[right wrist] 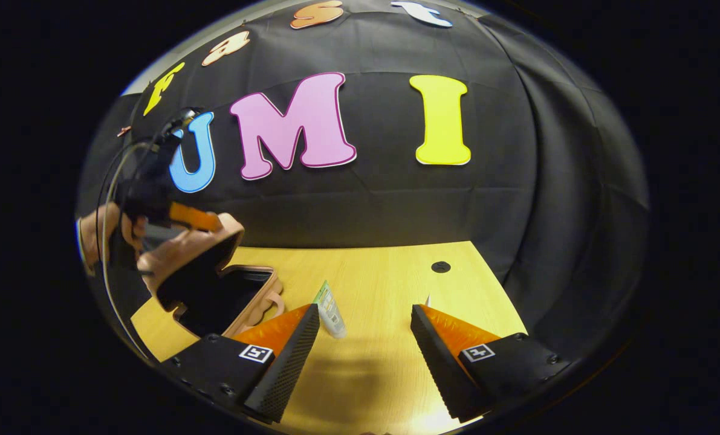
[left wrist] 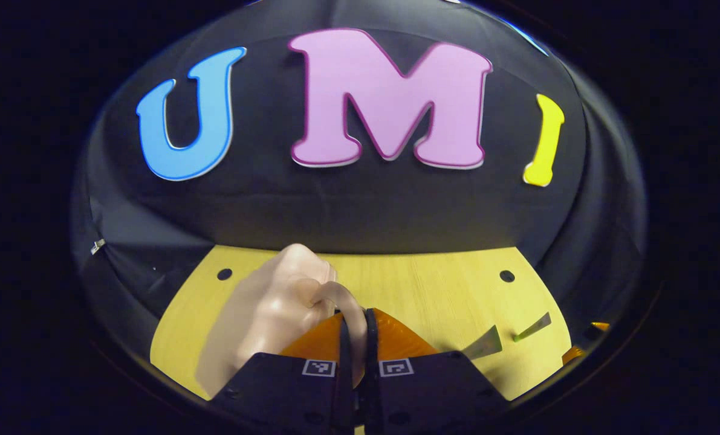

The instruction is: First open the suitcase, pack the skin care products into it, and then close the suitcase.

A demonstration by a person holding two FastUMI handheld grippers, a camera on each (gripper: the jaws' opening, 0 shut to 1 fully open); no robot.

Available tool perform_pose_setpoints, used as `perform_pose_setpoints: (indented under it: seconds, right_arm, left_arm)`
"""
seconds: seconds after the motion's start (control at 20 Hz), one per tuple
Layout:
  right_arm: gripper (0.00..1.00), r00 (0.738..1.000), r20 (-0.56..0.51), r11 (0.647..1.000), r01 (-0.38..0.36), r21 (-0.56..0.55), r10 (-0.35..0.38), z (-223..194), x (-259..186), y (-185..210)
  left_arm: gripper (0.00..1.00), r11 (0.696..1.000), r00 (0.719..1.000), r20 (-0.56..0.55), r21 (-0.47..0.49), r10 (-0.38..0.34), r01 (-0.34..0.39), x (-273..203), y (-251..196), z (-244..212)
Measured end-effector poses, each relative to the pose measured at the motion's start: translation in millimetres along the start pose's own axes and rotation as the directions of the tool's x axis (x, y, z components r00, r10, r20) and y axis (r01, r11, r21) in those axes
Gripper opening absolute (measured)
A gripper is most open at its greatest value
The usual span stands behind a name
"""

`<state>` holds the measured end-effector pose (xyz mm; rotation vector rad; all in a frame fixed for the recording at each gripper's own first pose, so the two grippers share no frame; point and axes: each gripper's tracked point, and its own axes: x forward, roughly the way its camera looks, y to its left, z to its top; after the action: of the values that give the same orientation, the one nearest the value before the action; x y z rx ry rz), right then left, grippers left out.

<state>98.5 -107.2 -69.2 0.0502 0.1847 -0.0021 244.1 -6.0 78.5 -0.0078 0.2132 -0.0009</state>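
Note:
The pink suitcase point(right wrist: 214, 290) lies at the table's left with its dark inside showing. Its lid point(right wrist: 190, 254) is raised partway. My left gripper point(left wrist: 355, 314) is shut on the lid's curved handle point(left wrist: 334, 295), and the pale lid point(left wrist: 263, 314) slopes down to its left. The right gripper view shows that left gripper point(right wrist: 181, 216) on the lid's top edge, with a hand point(right wrist: 94, 238) behind it. A green and white tube point(right wrist: 330, 311) lies on the table beside the suitcase, just past my right gripper's left finger. My right gripper point(right wrist: 366, 335) is open above bare table.
The wooden table point(right wrist: 372, 278) has round cable holes point(left wrist: 507, 276) near the back. Two tubes point(left wrist: 483, 344) point(left wrist: 533, 326) lie to the right in the left gripper view. A small white item point(right wrist: 428, 300) peeks out by my right gripper's right finger. Black cloth walls close the back and sides.

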Motion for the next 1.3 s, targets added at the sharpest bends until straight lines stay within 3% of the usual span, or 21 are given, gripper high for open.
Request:
perform_pose_setpoints:
  seconds: [0.2, 0.35, 0.5, 0.7, 1.1, 1.3]
  right_arm:
    - [0.96, 1.000, -0.018, 1.000, 0.019, -0.015, -0.019, -3.2, 4.5, 8.3]
    - [0.97, 0.998, -0.030, 0.999, 0.050, -0.015, -0.050, -5.4, 7.5, 20.1]
    - [0.97, 0.994, -0.061, 0.996, 0.086, -0.007, -0.086, -10.5, 6.3, 29.8]
    - [0.97, 0.989, -0.072, 0.992, 0.127, -0.006, -0.127, -12.2, 11.2, 40.2]
    - [0.97, 0.983, -0.067, 0.985, 0.167, -0.040, -0.170, -36.5, 18.0, 62.7]
    - [0.97, 0.981, -0.052, 0.982, 0.186, -0.036, -0.188, -39.4, 19.9, 56.2]
  left_arm:
    - [0.11, 0.991, 0.990, 0.060, 0.024, 0.130, -0.132, -19.8, 140.5, 37.9]
    - [0.11, 0.970, 0.969, 0.077, 0.042, 0.236, -0.239, -21.9, 242.0, 33.5]
    - [0.11, 0.965, 0.964, 0.054, -0.013, 0.262, -0.261, -9.8, 314.0, 16.8]
    - [0.11, 0.962, 0.971, 0.012, -0.137, 0.240, -0.236, 24.4, 395.9, -25.6]
    - [0.13, 0.933, 0.951, -0.178, -0.213, 0.254, -0.289, 112.9, 461.7, -136.5]
    - [0.20, 0.921, 0.917, -0.205, -0.121, 0.343, -0.371, 121.7, 463.2, -160.2]
